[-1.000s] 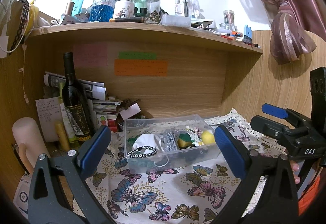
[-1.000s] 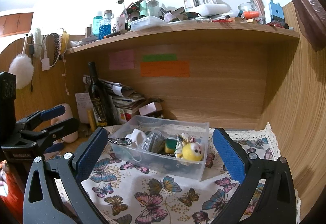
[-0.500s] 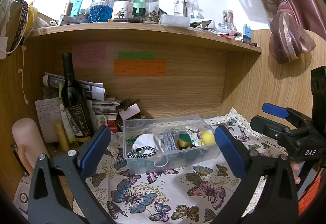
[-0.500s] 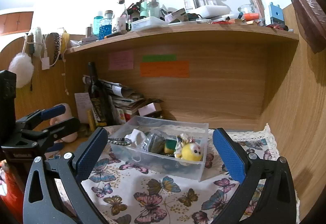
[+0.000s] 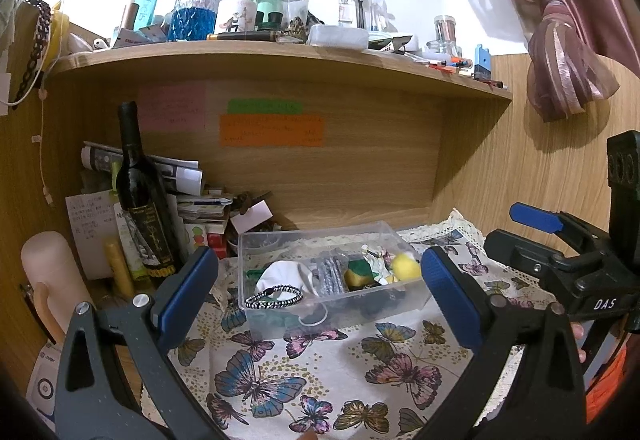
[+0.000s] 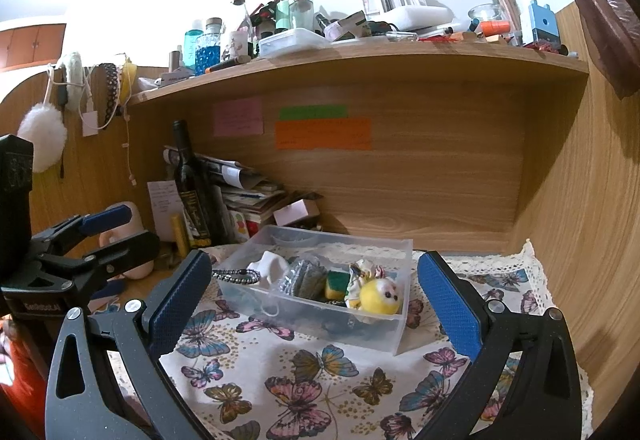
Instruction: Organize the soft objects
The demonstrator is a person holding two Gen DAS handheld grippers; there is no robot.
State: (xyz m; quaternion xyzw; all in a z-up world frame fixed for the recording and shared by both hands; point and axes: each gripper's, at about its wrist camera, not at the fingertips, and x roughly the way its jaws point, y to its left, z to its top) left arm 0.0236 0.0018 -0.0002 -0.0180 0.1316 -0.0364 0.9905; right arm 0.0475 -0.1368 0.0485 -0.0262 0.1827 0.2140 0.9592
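A clear plastic bin (image 5: 400, 296) (image 6: 384, 332) stands on a butterfly-print cloth (image 5: 304, 372) (image 6: 320, 380). It holds a white cloth (image 5: 280, 274) (image 6: 270, 264), a grey knitted piece (image 5: 330, 274) (image 6: 304, 278), a green-yellow sponge (image 5: 356, 274) (image 6: 335, 284), a yellow plush toy (image 5: 405, 266) (image 6: 380, 296) and a braided band (image 5: 276, 296) (image 6: 236, 274) over the rim. My left gripper (image 5: 320, 300) is open and empty, in front of the bin. My right gripper (image 6: 316, 304) is open and empty, also in front of it.
A dark wine bottle (image 5: 142, 200) (image 6: 192, 188), stacked papers (image 5: 200, 204) and a pink cylinder (image 5: 52, 280) stand left of the bin. A shelf (image 5: 280, 56) (image 6: 360, 52) crowded with bottles hangs above. Wooden walls close the back and right. A curtain (image 5: 560, 60) hangs at the right.
Both grippers have drawn back very slightly from the bin; both stay open and empty. The bin and its contents have not moved.
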